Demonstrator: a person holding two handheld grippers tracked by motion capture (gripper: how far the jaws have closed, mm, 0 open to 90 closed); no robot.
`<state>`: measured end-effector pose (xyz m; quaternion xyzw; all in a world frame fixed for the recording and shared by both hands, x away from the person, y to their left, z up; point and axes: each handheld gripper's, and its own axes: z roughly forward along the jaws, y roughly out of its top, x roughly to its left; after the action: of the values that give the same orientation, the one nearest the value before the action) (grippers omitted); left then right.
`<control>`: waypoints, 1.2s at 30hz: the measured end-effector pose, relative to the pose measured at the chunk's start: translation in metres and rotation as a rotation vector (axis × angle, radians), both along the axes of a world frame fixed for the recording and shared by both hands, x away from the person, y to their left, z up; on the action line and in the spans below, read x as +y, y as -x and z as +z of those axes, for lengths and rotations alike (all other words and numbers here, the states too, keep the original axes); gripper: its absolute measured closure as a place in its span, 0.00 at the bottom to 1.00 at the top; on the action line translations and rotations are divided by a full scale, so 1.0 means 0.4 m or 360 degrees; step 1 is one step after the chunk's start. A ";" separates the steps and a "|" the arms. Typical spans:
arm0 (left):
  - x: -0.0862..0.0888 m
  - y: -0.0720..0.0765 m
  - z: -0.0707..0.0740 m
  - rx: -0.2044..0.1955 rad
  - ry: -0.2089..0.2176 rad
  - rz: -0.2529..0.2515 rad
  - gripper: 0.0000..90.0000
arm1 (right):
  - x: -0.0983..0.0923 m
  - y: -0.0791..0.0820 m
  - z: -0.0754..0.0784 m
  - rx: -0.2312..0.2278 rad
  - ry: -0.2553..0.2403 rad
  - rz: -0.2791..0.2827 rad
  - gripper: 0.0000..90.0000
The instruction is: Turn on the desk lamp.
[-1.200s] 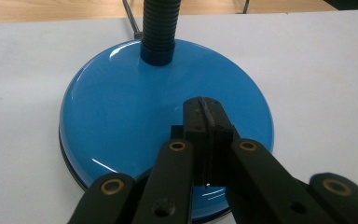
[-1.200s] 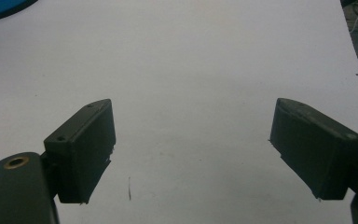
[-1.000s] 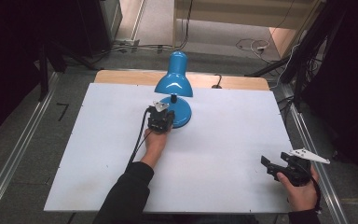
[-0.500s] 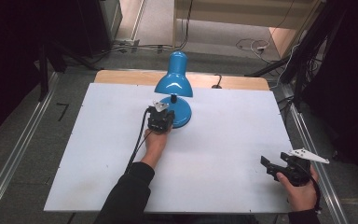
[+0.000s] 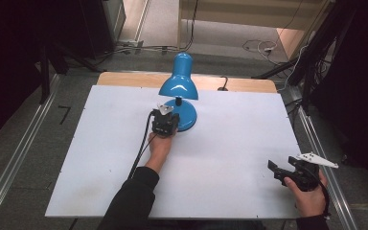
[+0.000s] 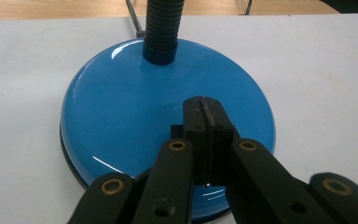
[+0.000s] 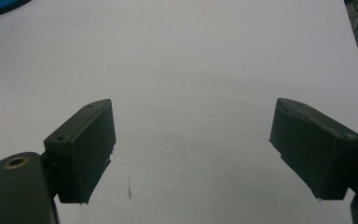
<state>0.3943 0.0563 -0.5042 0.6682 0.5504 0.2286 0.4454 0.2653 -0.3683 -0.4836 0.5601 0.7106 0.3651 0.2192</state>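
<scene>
Left gripper [image 5: 166, 115] is held over the blue lamp [image 5: 179, 91] base at table [image 5: 100, 158] centre-rear, jaws pressed together — nothing clamped; right gripper [image 5: 280, 171] is kept near the right edge — jaws apart, empty

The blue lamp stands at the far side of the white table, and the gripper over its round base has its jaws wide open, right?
Not quite. The left gripper over the blue lamp's base has its jaws shut together, as the left gripper view shows. The rest holds.
</scene>
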 end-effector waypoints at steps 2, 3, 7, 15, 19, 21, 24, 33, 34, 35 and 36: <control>0.000 0.000 0.000 -0.0002 -0.0003 0.0000 1.00 | 0.000 0.000 0.000 -0.0002 0.0003 0.0006 0.14; 0.000 0.000 0.000 -0.0001 0.0000 0.0000 1.00 | 0.001 0.000 0.000 -0.0002 0.0002 0.0007 0.14; -0.001 0.000 -0.001 -0.0005 -0.0011 0.0008 1.00 | 0.000 0.000 0.000 -0.0001 0.0000 0.0001 0.14; -0.004 0.002 -0.001 -0.0007 -0.0023 0.0016 1.00 | -0.001 0.000 0.000 0.0002 0.0001 0.0003 0.14; -0.006 0.003 -0.002 -0.0015 -0.0028 0.0028 1.00 | 0.000 0.000 0.000 0.0002 -0.0001 0.0002 0.14; -0.007 0.003 -0.002 -0.0014 -0.0028 0.0029 1.00 | 0.000 0.000 0.000 0.0002 -0.0001 0.0001 0.14; -0.009 0.004 -0.003 -0.0021 -0.0025 0.0040 1.00 | -0.001 0.000 0.001 0.0001 -0.0004 0.0001 0.14; -0.014 0.009 -0.003 -0.0032 -0.0050 0.0051 1.00 | -0.002 0.000 0.002 -0.0006 -0.0006 0.0006 0.14; -0.015 0.010 -0.003 -0.0035 -0.0060 0.0053 1.00 | -0.002 0.000 0.002 -0.0006 -0.0006 0.0006 0.14; -0.016 0.010 -0.003 -0.0035 -0.0059 0.0058 1.00 | -0.002 0.000 0.002 -0.0004 -0.0008 0.0004 0.14; -0.016 0.010 -0.003 -0.0035 -0.0059 0.0058 1.00 | -0.002 0.000 0.002 -0.0004 -0.0009 0.0003 0.14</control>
<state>0.3901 0.0498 -0.5052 0.6636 0.5532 0.2540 0.4348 0.2652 -0.3691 -0.4827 0.5595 0.7099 0.3679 0.2182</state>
